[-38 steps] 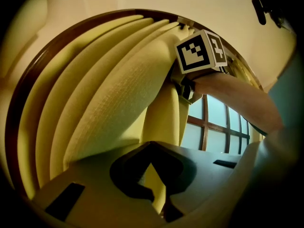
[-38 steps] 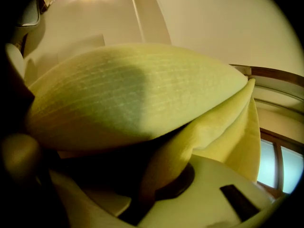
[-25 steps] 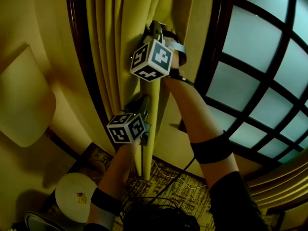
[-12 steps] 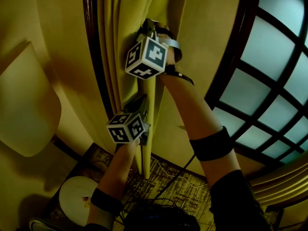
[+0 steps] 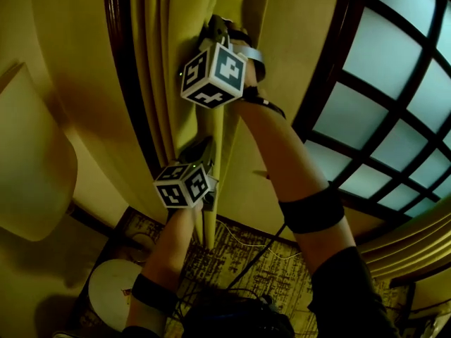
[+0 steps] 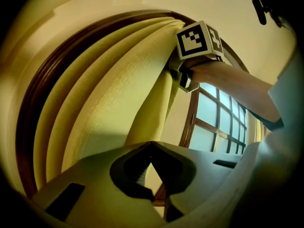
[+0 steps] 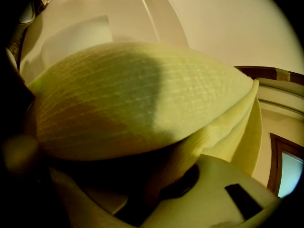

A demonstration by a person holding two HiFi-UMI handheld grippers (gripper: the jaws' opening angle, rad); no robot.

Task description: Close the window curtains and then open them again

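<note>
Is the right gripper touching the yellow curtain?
Touching: in the right gripper view the curtain is bunched between the right gripper's fingers, which have just been opening.

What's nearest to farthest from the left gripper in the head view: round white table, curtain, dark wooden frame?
1. curtain, in the left gripper's fingers.
2. dark wooden frame, just left of the folds.
3. round white table, lower left, on the floor.

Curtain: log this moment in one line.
curtain bunched beside window, panes uncovered | left tool shut on curtain edge | right tool jaws just opening, curtain fold between them
</note>
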